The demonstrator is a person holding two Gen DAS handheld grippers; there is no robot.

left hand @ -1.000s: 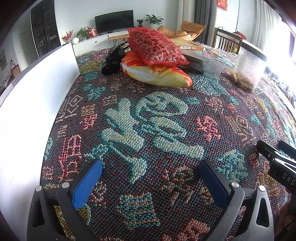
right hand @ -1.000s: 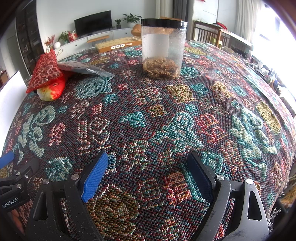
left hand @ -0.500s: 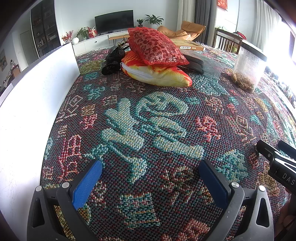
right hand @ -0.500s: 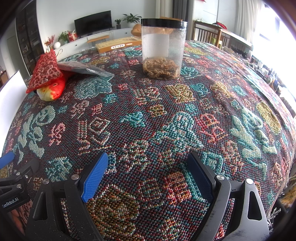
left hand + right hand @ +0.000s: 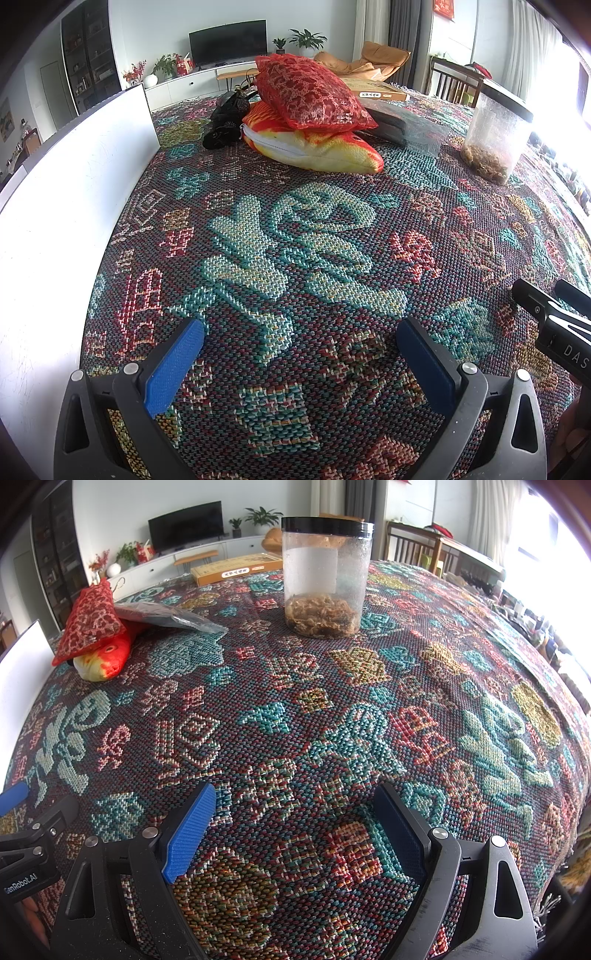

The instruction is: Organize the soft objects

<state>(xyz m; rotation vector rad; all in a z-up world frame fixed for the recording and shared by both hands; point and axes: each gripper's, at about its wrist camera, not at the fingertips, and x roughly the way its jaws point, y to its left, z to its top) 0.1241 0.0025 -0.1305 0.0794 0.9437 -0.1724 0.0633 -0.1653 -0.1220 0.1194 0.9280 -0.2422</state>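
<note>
With the left gripper [image 5: 301, 354] and right gripper [image 5: 295, 825] both spread wide and empty above the table [image 5: 314, 258], the red cushion [image 5: 310, 92] stacked on the fish-shaped pillow [image 5: 314, 147], apparently loosely, wants a deep, centred pinch.

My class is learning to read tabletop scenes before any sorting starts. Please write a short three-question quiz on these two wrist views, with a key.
1. True or false: the red patterned cushion lies on top of the fish-shaped plush.
2. What closes the clear jar: A) a black lid, B) a cork, C) nothing?
3. Fill in: both the left gripper and the right gripper are ____ and hold nothing.

Key
1. True: the cushion rests on the plush.
2. A: the jar, with brown dried matter at its bottom, has a black lid.
3. Open: only the woven cloth shows between the blue pads.
</note>
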